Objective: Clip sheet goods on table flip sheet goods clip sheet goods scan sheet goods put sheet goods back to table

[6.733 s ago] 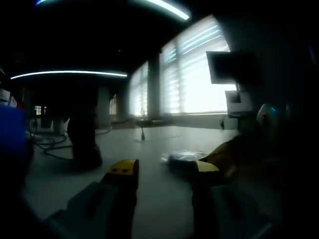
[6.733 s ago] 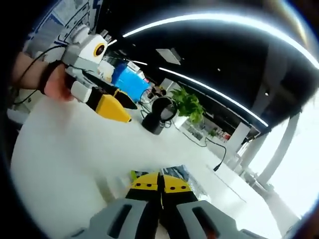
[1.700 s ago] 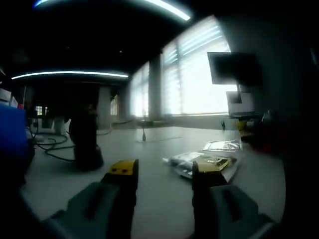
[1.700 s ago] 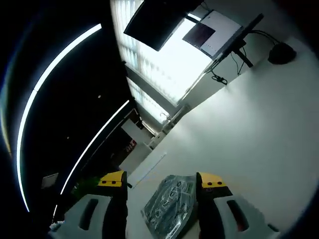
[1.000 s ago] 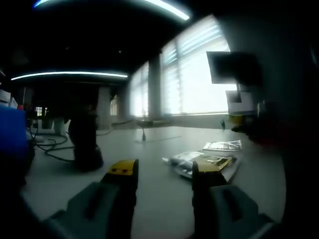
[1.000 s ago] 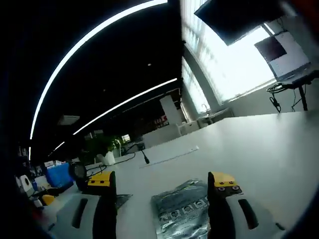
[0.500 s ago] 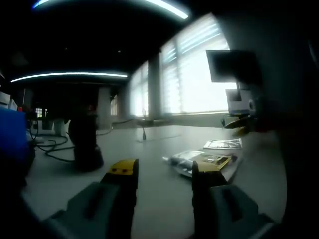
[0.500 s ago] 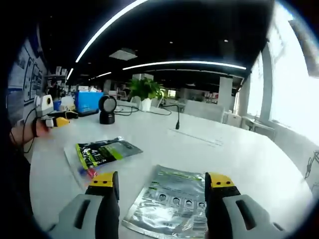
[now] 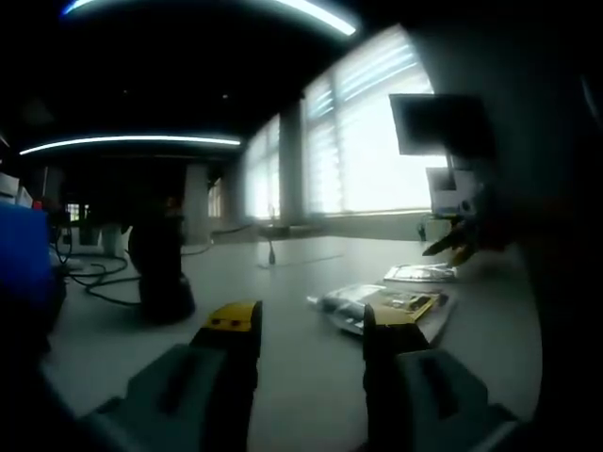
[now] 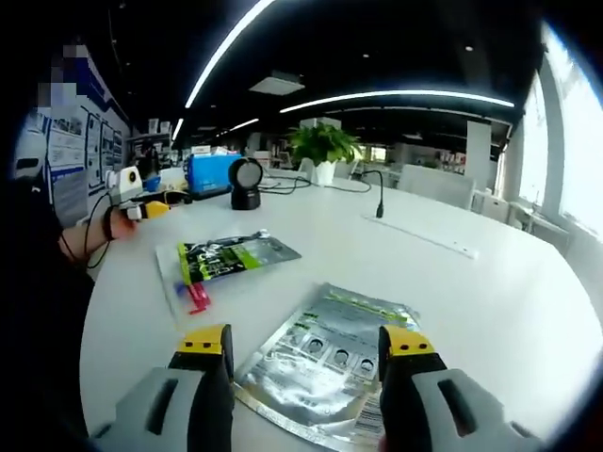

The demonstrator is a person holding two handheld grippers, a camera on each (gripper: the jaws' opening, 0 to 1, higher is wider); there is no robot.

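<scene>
A silver pouch (image 10: 325, 361) lies flat on the white table (image 10: 490, 292), right between the two jaws of the right gripper (image 10: 303, 347). The jaws are wide apart and do not touch it. It has a row of small round shapes on it (the writing is too small to read). A bit farther off, to the left, lies a green pack (image 10: 224, 258) with a red bit at its near end. Past that stand a black scanner (image 10: 247, 183), a blue box (image 10: 209, 173) and a plant (image 10: 323, 146).

In the left gripper view it is dim. The left gripper (image 9: 309, 322) has its jaws apart too, with nothing in them. The green pack (image 9: 382, 307) lies just past the right jaw, and the silver pouch (image 9: 419, 274) lies behind it.
</scene>
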